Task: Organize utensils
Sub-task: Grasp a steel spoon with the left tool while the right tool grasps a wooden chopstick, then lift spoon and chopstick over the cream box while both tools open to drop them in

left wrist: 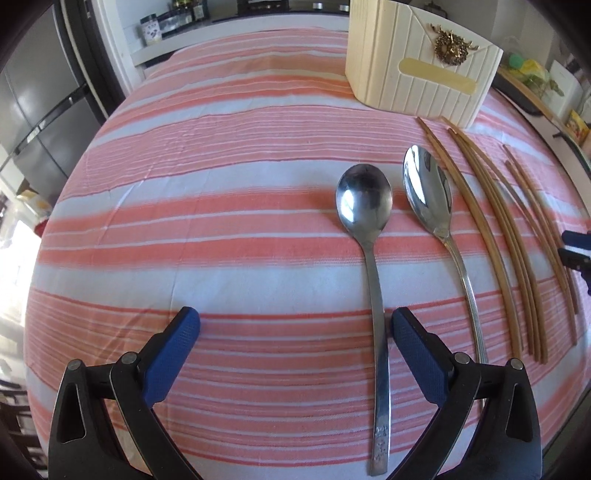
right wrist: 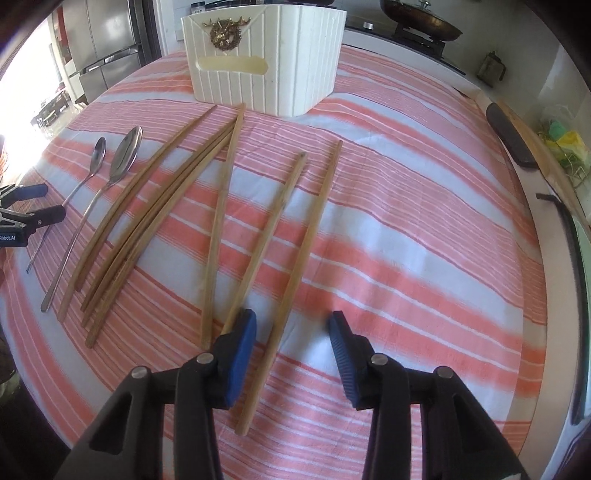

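Nothing sorted yet, by the look of it: every utensil in view lying flat on the striped cloth (left wrist: 221,236), none visibly inside the cream box (left wrist: 417,74), though its interior hidden from both cameras. At the far left, left gripper (left wrist: 295,343) hovering low with jaws spread wide, empty, the handle of the small spoon (left wrist: 364,195) running between them, close to the right pad. Just beside it, the larger spoon (left wrist: 428,188), roughly parallel, apart from the first. Further right, a loose cluster of four wooden chopsticks (right wrist: 147,206), some touching or overlapping. Then three more chopsticks (right wrist: 280,221) fanned out; right gripper (right wrist: 293,332) parted and empty, straddling the rightmost of these, its left pad over the end of the middle one. Likely first pickups on both sides, so essentially all left to do. Beyond, stove and pan (right wrist: 421,18) at the back, clutter along the right counter edge; nothing blocking the path to the box.
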`<act>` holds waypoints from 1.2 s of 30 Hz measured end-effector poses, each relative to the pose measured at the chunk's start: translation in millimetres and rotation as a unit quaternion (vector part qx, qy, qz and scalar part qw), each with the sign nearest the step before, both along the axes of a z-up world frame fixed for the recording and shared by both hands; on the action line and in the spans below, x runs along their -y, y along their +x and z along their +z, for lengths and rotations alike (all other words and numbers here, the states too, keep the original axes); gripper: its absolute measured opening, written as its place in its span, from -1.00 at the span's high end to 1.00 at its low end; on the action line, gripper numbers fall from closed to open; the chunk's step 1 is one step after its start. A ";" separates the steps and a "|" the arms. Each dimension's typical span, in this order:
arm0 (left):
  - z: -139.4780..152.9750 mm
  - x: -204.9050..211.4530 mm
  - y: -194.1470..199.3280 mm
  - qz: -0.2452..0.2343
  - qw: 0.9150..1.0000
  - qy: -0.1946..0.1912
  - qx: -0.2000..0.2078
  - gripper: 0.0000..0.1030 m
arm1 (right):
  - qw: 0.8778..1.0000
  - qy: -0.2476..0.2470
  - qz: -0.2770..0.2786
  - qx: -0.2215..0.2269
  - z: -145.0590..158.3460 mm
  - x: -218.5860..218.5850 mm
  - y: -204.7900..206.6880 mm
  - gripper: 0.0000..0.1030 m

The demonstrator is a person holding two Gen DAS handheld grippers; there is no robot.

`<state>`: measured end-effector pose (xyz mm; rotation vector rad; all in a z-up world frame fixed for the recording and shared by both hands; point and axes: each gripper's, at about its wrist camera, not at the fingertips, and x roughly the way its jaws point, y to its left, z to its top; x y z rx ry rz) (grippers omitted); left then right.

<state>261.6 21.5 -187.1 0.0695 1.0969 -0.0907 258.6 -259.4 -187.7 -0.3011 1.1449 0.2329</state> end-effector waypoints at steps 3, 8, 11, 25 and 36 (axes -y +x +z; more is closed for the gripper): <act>0.0 7.6 14.2 -0.002 1.000 0.002 0.000 -0.98 | 1.000 0.010 -0.007 -0.007 -0.2 -1.5 28.0 0.23; 4.5 27.2 35.2 -0.017 1.000 0.009 0.009 -0.60 | 0.999 0.021 -0.020 -0.013 -0.7 -5.2 79.6 0.42; 8.2 35.4 44.2 -0.037 0.999 0.001 0.014 0.02 | 0.999 0.025 -0.024 -0.014 -0.5 -11.0 104.7 0.76; 68.1 9.4 18.2 -0.047 0.993 -0.056 0.088 0.31 | 0.984 0.148 -0.070 0.071 74.8 16.7 65.9 0.86; 131.7 -9.1 -25.9 -0.055 0.980 -0.103 0.160 0.31 | 0.966 0.190 -0.043 0.168 153.4 8.6 -18.6 0.86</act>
